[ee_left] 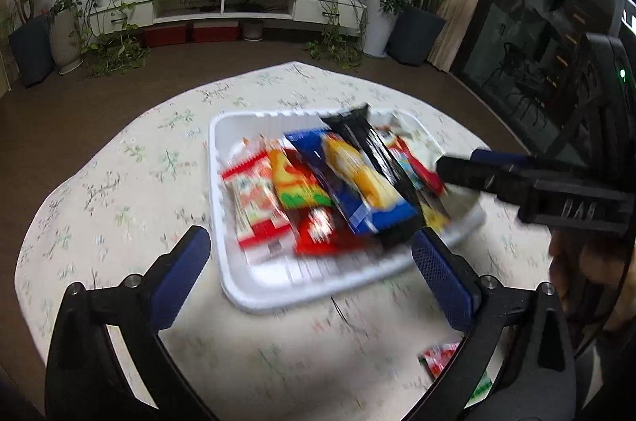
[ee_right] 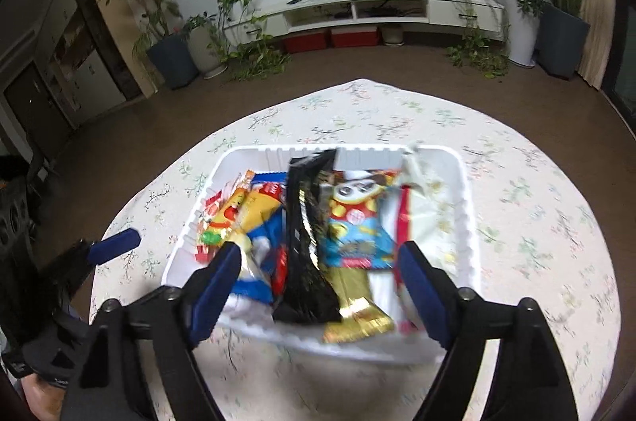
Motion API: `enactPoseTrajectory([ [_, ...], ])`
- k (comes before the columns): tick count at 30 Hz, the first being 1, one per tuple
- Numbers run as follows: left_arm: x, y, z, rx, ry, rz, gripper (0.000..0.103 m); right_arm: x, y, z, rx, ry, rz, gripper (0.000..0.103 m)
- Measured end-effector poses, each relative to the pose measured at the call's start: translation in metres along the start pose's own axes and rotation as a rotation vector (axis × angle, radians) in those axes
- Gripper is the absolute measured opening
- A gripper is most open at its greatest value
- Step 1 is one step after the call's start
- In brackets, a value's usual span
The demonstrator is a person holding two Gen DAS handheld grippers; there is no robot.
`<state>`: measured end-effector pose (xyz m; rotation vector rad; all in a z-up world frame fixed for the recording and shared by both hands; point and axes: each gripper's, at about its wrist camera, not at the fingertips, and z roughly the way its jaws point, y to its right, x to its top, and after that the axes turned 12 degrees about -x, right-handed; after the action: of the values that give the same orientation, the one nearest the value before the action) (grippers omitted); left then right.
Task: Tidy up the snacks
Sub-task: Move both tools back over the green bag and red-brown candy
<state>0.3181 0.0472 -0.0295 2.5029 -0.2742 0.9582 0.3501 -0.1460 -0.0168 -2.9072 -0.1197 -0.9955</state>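
Observation:
A white tray [ee_left: 216,182] on the flowered tablecloth holds several snack packets. Among them are a long black one [ee_left: 373,158], a blue and yellow one [ee_left: 357,182] and a red and white one [ee_left: 254,198]. My left gripper [ee_left: 310,242] stands open above the tray's near edge with nothing pressed between its pads. In the right wrist view my right gripper [ee_right: 320,254] is open over the black packet [ee_right: 306,230], a panda packet [ee_right: 357,218] and a gold packet [ee_right: 357,309], gripping none. The right gripper [ee_left: 453,164] reaches in over the tray's right side.
A loose red and green packet [ee_left: 441,361] lies on the tablecloth near the front, right of the left gripper. The round table's edge [ee_right: 131,198] drops to a brown floor. A TV stand [ee_right: 357,9] and potted plants line the far wall.

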Motion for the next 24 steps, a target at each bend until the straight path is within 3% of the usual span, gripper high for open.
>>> enactPoseTrajectory([
  [8, -0.048, 0.057, -0.013, 0.027, -0.049, 0.103, 0.103, -0.064, 0.072, -0.067, 0.010, 0.056, 0.176, 0.090],
  [11, -0.072, 0.084, -0.008, 0.024, -0.119, 0.126, 0.103, -0.107, 0.096, -0.088, 0.001, 0.053, 0.251, 0.090],
  [14, -0.090, 0.100, 0.003, 0.029, -0.192, 0.085, 0.103, -0.151, 0.112, -0.098, -0.014, 0.033, 0.319, 0.090],
  [18, -0.105, 0.120, 0.012, 0.028, -0.226, 0.099, 0.103, -0.199, 0.124, -0.100, 0.006, 0.006, 0.419, 0.090],
  [24, -0.105, 0.146, 0.029, 0.059, -0.254, 0.131, 0.103, -0.208, 0.114, -0.105, 0.034, 0.040, 0.388, 0.090],
])
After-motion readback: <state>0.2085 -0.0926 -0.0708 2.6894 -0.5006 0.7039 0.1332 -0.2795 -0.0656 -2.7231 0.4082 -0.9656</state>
